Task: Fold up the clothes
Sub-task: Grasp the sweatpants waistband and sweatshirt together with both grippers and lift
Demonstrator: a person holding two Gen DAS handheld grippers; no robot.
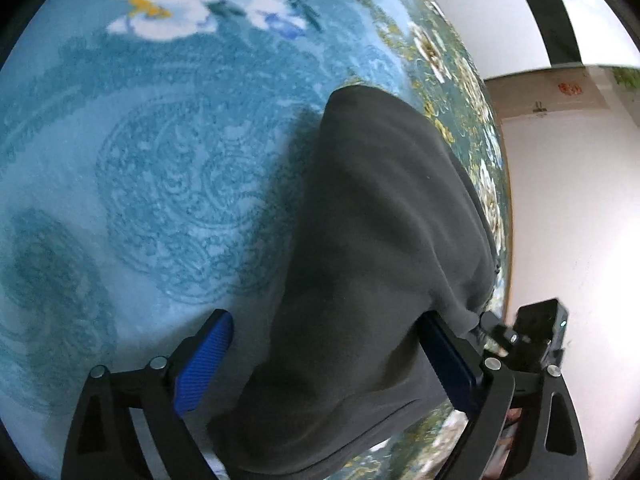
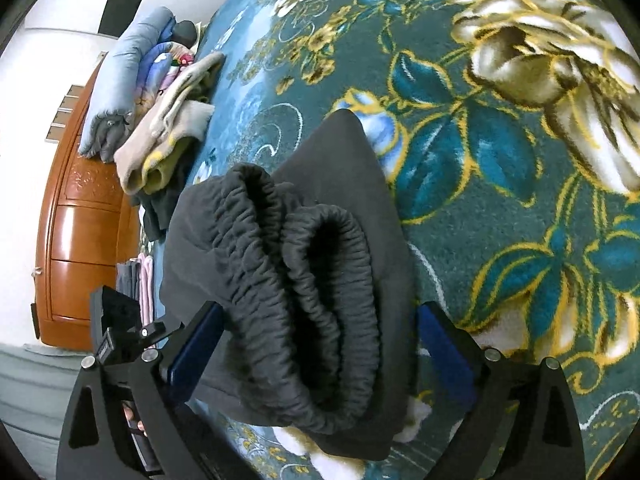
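Trousers — soft dark fleece, ruched waistband.

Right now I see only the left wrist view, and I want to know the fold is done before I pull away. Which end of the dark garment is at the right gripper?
Observer: The gathered elastic waistband of the dark garment. It lies doubled over between the right gripper fingers.
Operator: Is that gripper clamped on it?
Observer: No. Its jaws stand wide on either side of the cloth and are not pinching it.
Operator: Is there a stack I could add it to?
Observer: Yes. A pile of folded clothes sits at the far left edge of the floral blanket.
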